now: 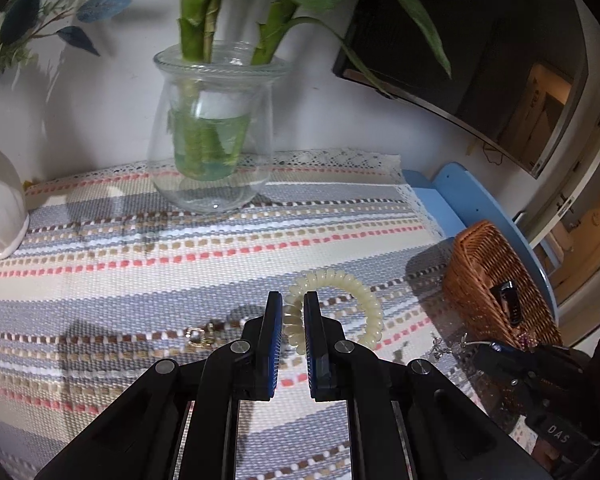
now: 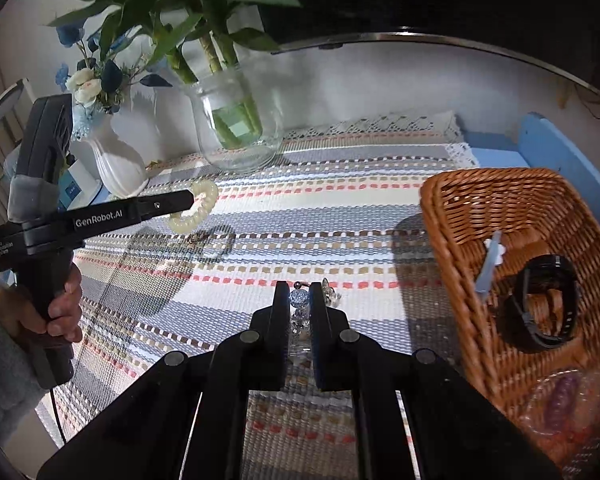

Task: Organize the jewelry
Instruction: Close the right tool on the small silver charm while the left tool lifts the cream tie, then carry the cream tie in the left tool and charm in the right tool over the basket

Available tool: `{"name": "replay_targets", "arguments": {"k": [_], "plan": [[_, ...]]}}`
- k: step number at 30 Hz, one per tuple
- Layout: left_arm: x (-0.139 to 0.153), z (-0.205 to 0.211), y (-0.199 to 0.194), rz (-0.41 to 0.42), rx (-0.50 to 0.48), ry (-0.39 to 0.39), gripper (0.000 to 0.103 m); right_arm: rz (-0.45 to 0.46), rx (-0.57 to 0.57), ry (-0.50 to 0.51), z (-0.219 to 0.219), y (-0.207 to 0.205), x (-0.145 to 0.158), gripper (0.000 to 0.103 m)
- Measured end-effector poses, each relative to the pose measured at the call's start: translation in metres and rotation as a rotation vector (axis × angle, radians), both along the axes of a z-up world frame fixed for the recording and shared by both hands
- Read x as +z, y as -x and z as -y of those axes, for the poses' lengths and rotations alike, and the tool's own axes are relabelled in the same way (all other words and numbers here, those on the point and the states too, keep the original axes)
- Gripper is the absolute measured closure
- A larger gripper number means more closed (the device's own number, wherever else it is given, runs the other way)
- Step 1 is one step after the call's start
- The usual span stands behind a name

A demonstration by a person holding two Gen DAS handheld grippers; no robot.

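Now, from the left wrist: left gripper (image 1: 293,316) clamped on the near side of a cream coil hair tie (image 1: 336,308), lifted above the striped cloth (image 1: 140,280), as its shadow in the other view suggests. Small gold ring (image 1: 199,338) lying on the cloth just left of the fingers, untouched. Wicker basket (image 1: 496,284) to the right, near the blue table edge (image 1: 456,192), a dark clip inside. Best handled by keeping the pinch firm, since a springy coil could slip, and by carrying it right over the basket rim before letting go. Glass jar of stems (image 1: 212,128) and white vase (image 1: 0,216) well back, so plenty of open cloth for the swing. Next, from the right wrist: right gripper (image 2: 301,304) closed on a clear beaded piece (image 2: 300,299), close over or on the cloth; cannot tell whether lifted. Basket (image 2: 452,216) just to the right, already holding a black watch (image 2: 548,304), a pale hair clip (image 2: 490,260) and a purple piece (image 2: 564,400). Worth lifting straight up so dangling beads clear the rim. Left gripper (image 2: 188,204) with the hair tie (image 2: 194,208) well apart on the far left, so little risk of collision if one goes first.
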State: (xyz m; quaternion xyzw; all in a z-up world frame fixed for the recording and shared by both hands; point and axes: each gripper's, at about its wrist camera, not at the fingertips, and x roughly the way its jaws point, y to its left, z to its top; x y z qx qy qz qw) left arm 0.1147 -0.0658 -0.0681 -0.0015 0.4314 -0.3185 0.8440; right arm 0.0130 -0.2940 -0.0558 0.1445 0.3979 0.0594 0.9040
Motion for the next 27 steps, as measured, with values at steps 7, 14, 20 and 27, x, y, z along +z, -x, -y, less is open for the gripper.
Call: {"name": "replay_targets", "arguments": {"k": [7,14,20,27], "plan": [[0.011,0.026,0.011,0.029,-0.037,-0.036,0.093,0.077,-0.033,0.026,0.021,0.018,0.032,0.092],[0.028,0.060,0.024,0.056,-0.103,-0.032,0.093,0.196,-0.085,0.042,0.051,0.038,0.074,0.092],[0.035,0.101,0.054,0.039,-0.191,-0.016,0.093,0.245,-0.145,0.082,0.087,0.054,0.095,0.092],[0.036,0.153,0.088,0.043,-0.321,-0.035,0.093,0.238,-0.199,0.134,0.137,0.072,0.097,0.092]]}}
